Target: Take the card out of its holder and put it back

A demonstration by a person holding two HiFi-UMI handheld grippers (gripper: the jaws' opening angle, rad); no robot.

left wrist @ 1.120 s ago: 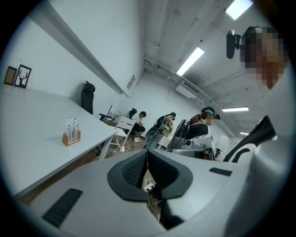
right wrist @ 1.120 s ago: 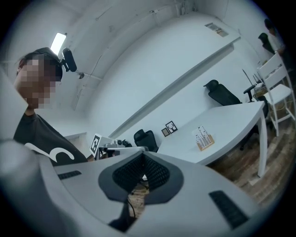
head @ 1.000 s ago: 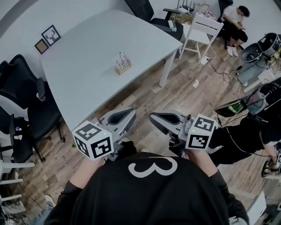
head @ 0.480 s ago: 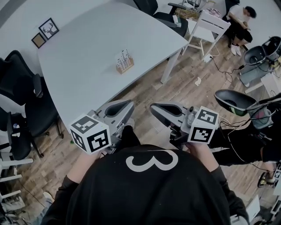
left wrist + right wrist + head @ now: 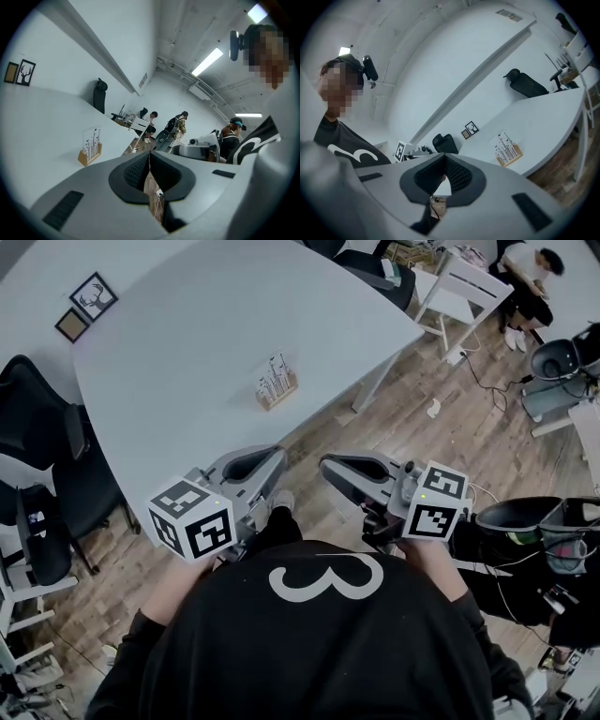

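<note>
A clear card (image 5: 275,377) printed with small dark marks stands upright in a wooden holder (image 5: 277,395) on the white table (image 5: 169,362). The card (image 5: 92,138) and holder (image 5: 88,155) also show at the left of the left gripper view, and the card (image 5: 505,142) and holder (image 5: 509,156) at the right of the right gripper view. My left gripper (image 5: 273,457) and right gripper (image 5: 325,466) are held close to my body, off the table's near edge and well short of the holder. Both are shut, jaws meeting with nothing between them.
Two small framed pictures (image 5: 82,307) lean at the table's far left. Black office chairs (image 5: 42,465) stand left of the table. A white chair (image 5: 466,282) and a seated person (image 5: 534,277) are at the far right. Cables and equipment (image 5: 553,549) lie on the wooden floor.
The head view has shifted: the table and card holder sit lower and nearer in the frame. Both grippers have kept their shut pose near my body.
</note>
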